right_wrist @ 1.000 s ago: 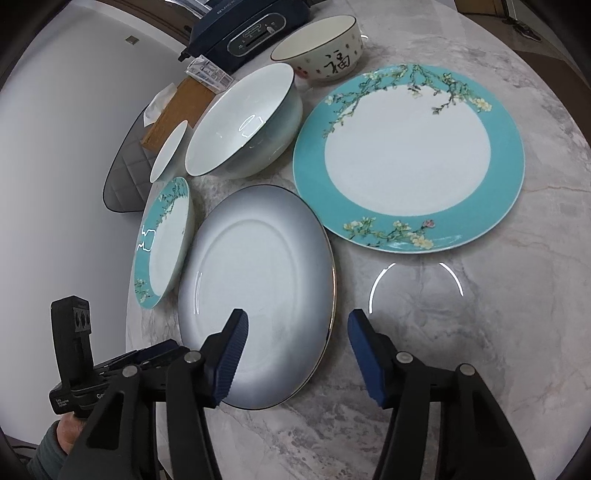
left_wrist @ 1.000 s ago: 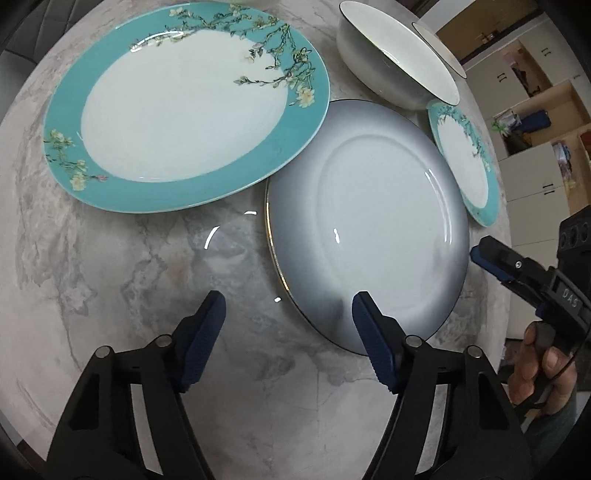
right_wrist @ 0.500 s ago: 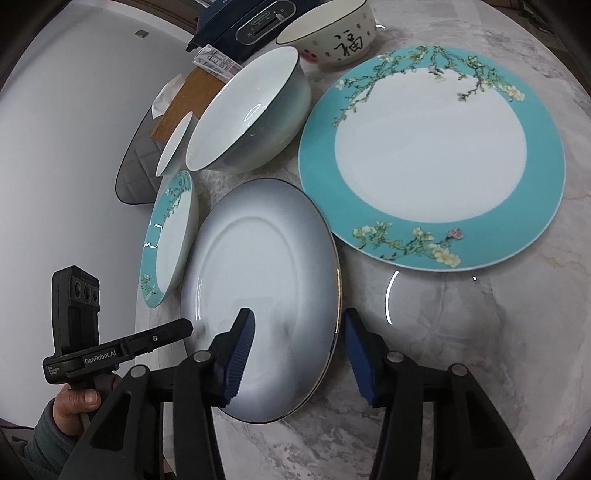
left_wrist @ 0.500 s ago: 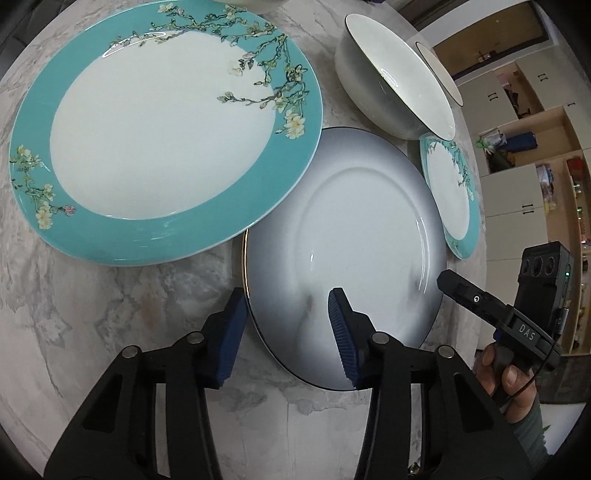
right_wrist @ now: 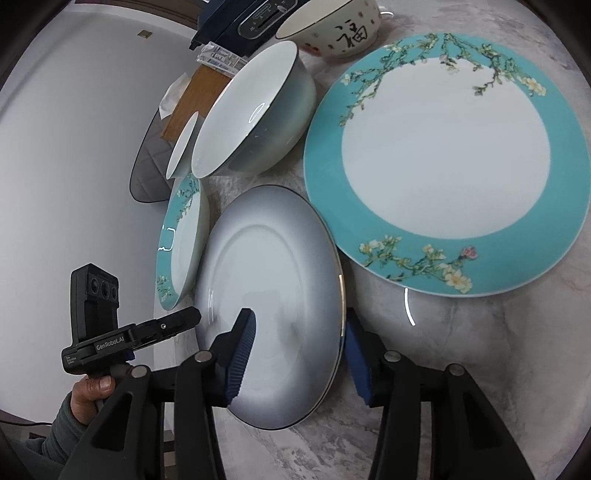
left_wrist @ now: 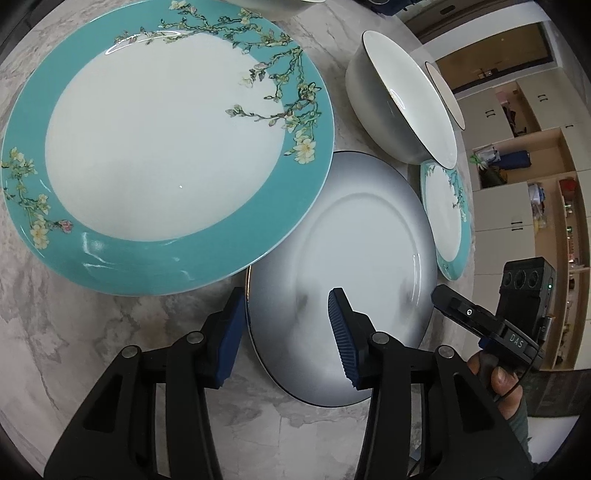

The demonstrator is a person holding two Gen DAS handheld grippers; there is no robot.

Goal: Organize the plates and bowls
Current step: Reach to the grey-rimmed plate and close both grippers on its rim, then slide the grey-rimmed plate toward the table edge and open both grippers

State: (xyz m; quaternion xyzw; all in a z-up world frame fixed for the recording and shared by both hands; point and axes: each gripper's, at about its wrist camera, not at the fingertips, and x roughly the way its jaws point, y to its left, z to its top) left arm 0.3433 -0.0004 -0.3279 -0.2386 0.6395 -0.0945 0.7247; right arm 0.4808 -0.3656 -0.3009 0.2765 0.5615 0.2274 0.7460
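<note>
A grey-shaded plate (left_wrist: 362, 240) (right_wrist: 266, 266) lies flat on the marble table (left_wrist: 74, 332). My left gripper (left_wrist: 286, 306) is open and straddles its near rim, one pad outside on the table and the other over the plate. Neither pad presses on it. My right gripper (right_wrist: 300, 317) is open astride the rim in the same way. Each wrist view also shows the other gripper, hand-held, at the plate's far side: right gripper (left_wrist: 443, 297), left gripper (right_wrist: 188, 317). A large turquoise blossom plate (left_wrist: 166, 147) (right_wrist: 443, 155) overlaps the grey plate's edge.
A small turquoise plate (left_wrist: 447, 218) (right_wrist: 183, 236) borders the grey one. Behind stand a grey-white bowl (left_wrist: 399, 110) (right_wrist: 251, 110), a small dish (right_wrist: 183, 144), a bowl with a black character (right_wrist: 332, 33), a dark blue appliance (right_wrist: 251, 18) and a wooden board (right_wrist: 195, 99).
Both grippers moved forward onto the grey plate's rim. The left gripper's fingers narrowed markedly, the right's slightly. The dishes stayed put.
</note>
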